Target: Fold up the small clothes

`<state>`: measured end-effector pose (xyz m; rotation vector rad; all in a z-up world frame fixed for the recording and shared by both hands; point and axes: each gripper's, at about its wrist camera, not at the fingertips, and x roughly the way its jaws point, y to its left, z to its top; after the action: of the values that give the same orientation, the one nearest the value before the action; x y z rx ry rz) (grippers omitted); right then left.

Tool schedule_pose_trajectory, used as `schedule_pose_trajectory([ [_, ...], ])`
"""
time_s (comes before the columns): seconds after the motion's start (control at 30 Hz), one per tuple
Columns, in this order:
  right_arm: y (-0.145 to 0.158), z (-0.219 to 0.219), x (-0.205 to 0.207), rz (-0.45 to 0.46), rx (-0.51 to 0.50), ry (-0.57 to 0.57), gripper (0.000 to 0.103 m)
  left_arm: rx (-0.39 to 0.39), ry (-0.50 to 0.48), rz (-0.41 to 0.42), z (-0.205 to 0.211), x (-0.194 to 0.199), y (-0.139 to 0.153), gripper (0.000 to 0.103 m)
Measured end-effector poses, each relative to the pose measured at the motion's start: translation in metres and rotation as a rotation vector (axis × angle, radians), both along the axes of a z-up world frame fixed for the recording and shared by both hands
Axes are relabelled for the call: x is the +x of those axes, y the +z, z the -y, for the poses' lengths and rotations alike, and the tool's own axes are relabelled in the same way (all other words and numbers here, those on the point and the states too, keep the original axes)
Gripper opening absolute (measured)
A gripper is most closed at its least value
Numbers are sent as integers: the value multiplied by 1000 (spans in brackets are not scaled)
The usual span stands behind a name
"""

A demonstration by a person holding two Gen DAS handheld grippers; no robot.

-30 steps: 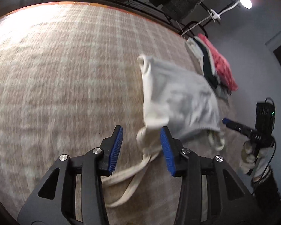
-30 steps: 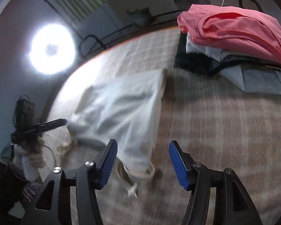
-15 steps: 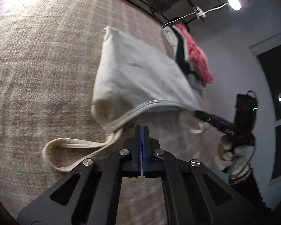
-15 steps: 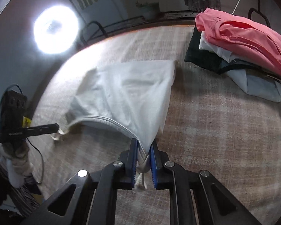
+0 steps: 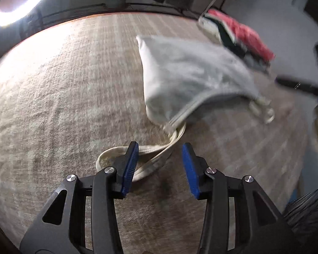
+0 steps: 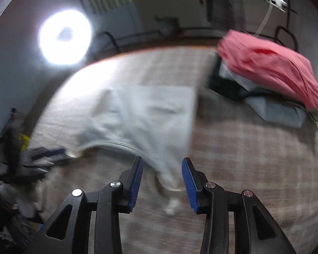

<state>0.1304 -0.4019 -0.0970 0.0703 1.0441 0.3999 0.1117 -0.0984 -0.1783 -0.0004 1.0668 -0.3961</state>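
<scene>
On the checked bed cover, in front of both wide-open claws, left claw and right claw, a soft, light, floppy white cloth, best grabbed at its near corners.
</scene>
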Motion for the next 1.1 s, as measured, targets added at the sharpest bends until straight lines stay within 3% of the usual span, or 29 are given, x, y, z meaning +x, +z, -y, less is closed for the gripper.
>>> schedule_pose_trajectory([
  [0.03, 3, -12, -4, 3, 3, 22, 41, 33, -19, 35, 4, -3, 0, 43],
  [0.13, 0, -30, -6, -36, 56, 53, 41, 106, -43, 86, 14, -2, -2, 6],
  [0.17, -3, -36, -7, -56, 77, 53, 40, 92, -45, 77, 14, 0, -2, 3],
  [0.23, -13, -46, -6, -92, 85, 48, 39, -65, -26, -18, 7, 11, -1, 2],
  [0.3, -17, -55, -6, -103, 77, 45, 38, -301, 30, -99, -7, 16, 3, 2],
  [0.4, -24, -63, -8, -137, 143, 52, 38, -581, 82, -145, -26, 12, 16, 2],
  [0.47, -25, -68, -8, -140, 160, 55, 38, -692, 110, -139, -40, 9, 20, 2],
  [0.53, -21, -71, -8, -122, 152, 62, 38, -768, 149, -222, -50, 10, 1, 2],
  [0.63, -16, -74, -6, -101, 163, 63, 38, -718, 187, -295, -58, 5, -27, 2],
  [0.77, -13, -76, -2, -88, 143, 77, 38, -575, 218, -294, -64, -3, -37, 2],
  [0.83, -9, -70, -1, -76, 140, 78, 38, -516, 192, -267, -67, -9, -26, 4],
  [0.97, 4, -41, 3, -23, 143, 20, 38, -410, 126, -167, -65, -18, 9, 25],
  [1.1, 1, -4, 16, -3, 111, -95, 39, -358, 128, -73, -60, 8, 32, 26],
])
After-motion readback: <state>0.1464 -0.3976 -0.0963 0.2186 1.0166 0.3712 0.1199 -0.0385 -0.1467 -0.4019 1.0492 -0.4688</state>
